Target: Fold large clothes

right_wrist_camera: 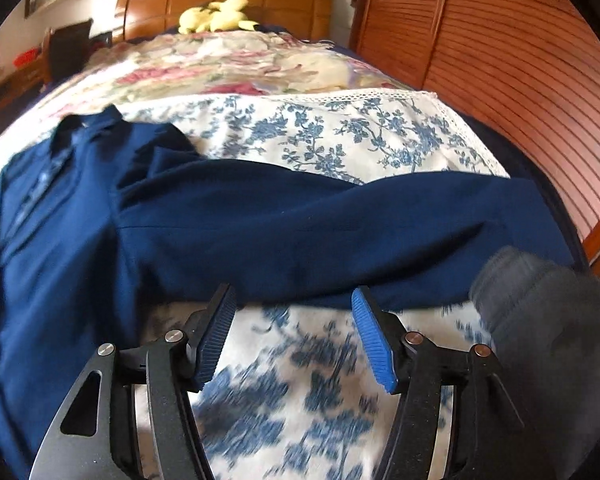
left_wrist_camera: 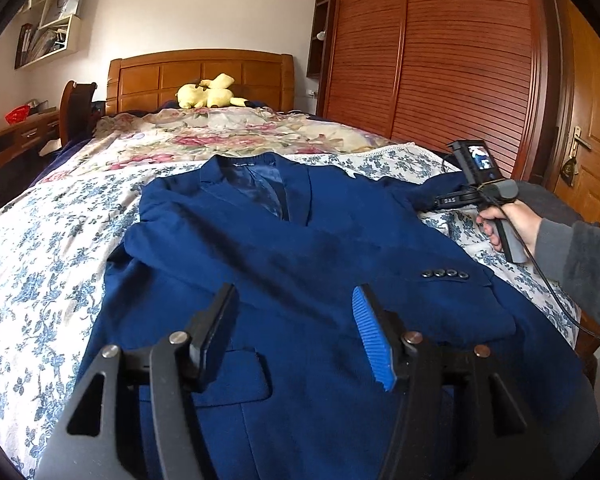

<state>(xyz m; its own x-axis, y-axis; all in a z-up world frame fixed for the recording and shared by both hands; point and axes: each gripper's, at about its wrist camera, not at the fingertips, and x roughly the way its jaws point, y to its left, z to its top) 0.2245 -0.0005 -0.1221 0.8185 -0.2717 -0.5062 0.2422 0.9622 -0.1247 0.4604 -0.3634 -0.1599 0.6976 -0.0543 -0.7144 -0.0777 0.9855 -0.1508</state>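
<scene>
Our left gripper (left_wrist_camera: 294, 328) has its jaws spread with nothing between them, hovering over the lower front of a navy blue jacket (left_wrist_camera: 300, 240). Our right gripper (right_wrist_camera: 294, 330) is likewise parted and empty, its fingertips just short of the near edge of the jacket's outstretched sleeve (right_wrist_camera: 340, 232), with the blue-flowered bedspread (right_wrist_camera: 300, 380) blurred beneath. The jacket lies face up on the bed, collar toward the wooden headboard (left_wrist_camera: 200, 76). One sleeve (left_wrist_camera: 380, 264) is already folded across the chest, its cuff buttons (left_wrist_camera: 446, 274) showing; the other reaches sideways toward the slatted wardrobe (right_wrist_camera: 500, 60). In the left view, a hand (left_wrist_camera: 508, 220) in a grey cuff grips the right tool's handle beside the jacket's far shoulder. We judge the fold to be midway: the second sleeve comes next. That calls for the right jaws to pinch the sleeve near its cuff and carry it across the chest.
</scene>
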